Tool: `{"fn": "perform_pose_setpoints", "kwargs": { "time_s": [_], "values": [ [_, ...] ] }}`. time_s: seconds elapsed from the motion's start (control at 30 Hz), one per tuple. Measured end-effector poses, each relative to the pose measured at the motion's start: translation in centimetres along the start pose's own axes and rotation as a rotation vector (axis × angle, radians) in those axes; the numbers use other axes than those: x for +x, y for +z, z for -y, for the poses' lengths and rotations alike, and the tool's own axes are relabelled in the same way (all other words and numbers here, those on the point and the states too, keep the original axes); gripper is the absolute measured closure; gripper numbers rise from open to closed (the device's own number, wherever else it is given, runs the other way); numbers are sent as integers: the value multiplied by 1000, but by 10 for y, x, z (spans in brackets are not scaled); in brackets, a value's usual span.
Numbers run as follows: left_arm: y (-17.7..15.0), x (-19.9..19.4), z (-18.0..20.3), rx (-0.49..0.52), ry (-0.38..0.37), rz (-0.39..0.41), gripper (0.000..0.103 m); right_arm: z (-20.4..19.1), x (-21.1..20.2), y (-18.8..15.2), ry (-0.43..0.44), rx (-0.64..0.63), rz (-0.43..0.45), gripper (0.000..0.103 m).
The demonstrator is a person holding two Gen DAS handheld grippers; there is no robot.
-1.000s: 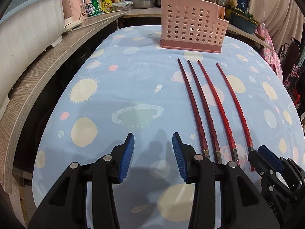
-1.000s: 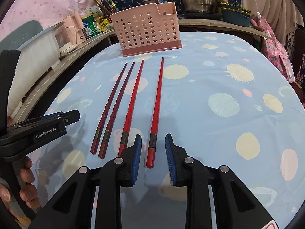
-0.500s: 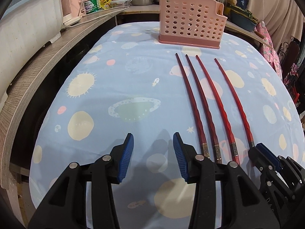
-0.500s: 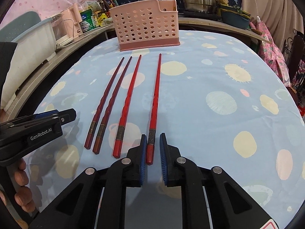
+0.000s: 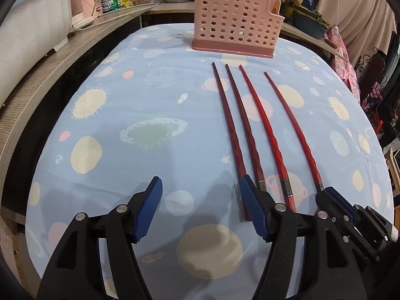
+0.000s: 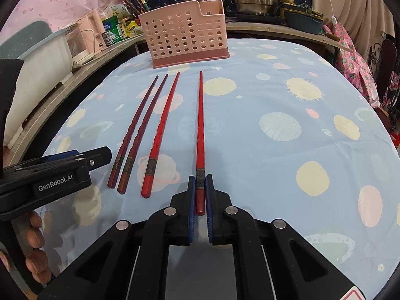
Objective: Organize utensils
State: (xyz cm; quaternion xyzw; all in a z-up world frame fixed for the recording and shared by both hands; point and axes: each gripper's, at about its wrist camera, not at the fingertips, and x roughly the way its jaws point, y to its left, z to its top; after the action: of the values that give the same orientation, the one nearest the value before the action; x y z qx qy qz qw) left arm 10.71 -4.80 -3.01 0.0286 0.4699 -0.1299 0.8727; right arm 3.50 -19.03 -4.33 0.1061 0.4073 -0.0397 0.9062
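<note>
Right wrist view: the right hand-held gripper (image 6: pixel 200 195), low in the frame, is closing its blue pads on the thick end of the rightmost red chopstick (image 6: pixel 200 130), which a second ago lay loose between wider jaws. That chopstick lies flat on the desk (image 6: pixel 275 95), under its blue planet-print cloth, pointing up the frame toward the pink perforated utensil holder (image 6: pixel 185 37) at upper centre. Three more chopsticks lie just to its left.

From the left wrist view, the left hand-held gripper (image 5: pixel 200 210) is spreading its jaws, wider than a moment ago, with only cloth between them; its right pad sits just beside the leftmost chopstick (image 5: pixel 230 130). I judge the first chopstick nearly secured for lifting into the holder, the rest still waiting.
</note>
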Motion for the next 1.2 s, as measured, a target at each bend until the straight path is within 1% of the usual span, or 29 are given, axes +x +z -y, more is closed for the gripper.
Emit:
{"fn": "perform_pose_setpoints", "kwargs": {
  "time_s": [0.37,0.6,0.73,1.03,1.13,1.2],
  "values": [
    [-1,6,11,17,-3,-19,41,1,0,0,8,7,0,96],
    [-4,8,16,36,20,-12,42,2,0,0,12,9,0,96],
    [-4,7,16,39,29,-9,44,2,0,0,16,12,1,96],
    [-4,6,12,32,45,-13,59,2,0,0,15,11,1,96],
    [-4,6,11,32,47,-13,67,2,0,0,15,12,1,96],
    [-4,5,10,29,45,-11,76,2,0,0,15,11,1,96]
  ]
}}
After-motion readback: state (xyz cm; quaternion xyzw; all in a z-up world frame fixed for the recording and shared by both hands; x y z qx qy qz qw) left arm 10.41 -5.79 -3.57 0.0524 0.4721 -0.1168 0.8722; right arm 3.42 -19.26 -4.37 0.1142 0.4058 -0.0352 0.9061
